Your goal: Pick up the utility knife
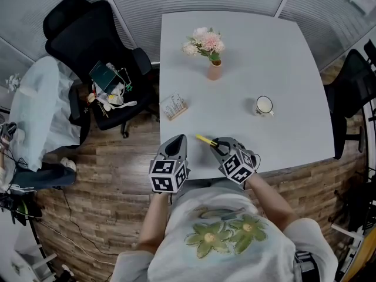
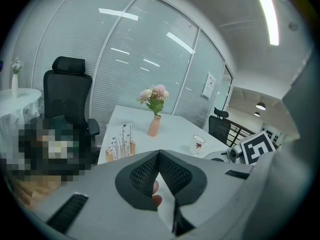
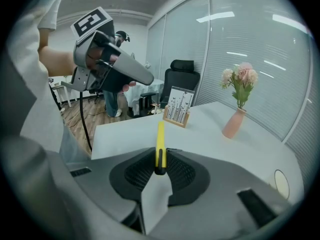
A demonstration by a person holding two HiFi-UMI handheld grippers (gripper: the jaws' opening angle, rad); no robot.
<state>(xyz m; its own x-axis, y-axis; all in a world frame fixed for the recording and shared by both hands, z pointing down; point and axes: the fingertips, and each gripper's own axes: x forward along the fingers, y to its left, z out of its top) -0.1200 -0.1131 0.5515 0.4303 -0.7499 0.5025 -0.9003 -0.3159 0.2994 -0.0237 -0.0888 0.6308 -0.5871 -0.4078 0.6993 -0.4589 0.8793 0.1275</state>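
The utility knife (image 1: 205, 140) is yellow with a black end, and my right gripper (image 1: 218, 146) is shut on it just above the white table (image 1: 282, 57) near its front edge. In the right gripper view the knife (image 3: 160, 139) sticks out forward from between the black pads (image 3: 176, 173), its black end pinched between them and its body off the tabletop. My left gripper (image 1: 177, 140) hovers at the table's front left corner, left of the knife. Its jaws meet at the tips (image 2: 159, 154) with nothing between them.
A pink vase of flowers (image 1: 214, 68) stands at the table's far middle, a white mug (image 1: 264, 105) to the right, and a wooden card holder (image 1: 174, 107) near the left edge. A black office chair (image 1: 100, 57) loaded with items stands left, another chair (image 1: 352, 93) right.
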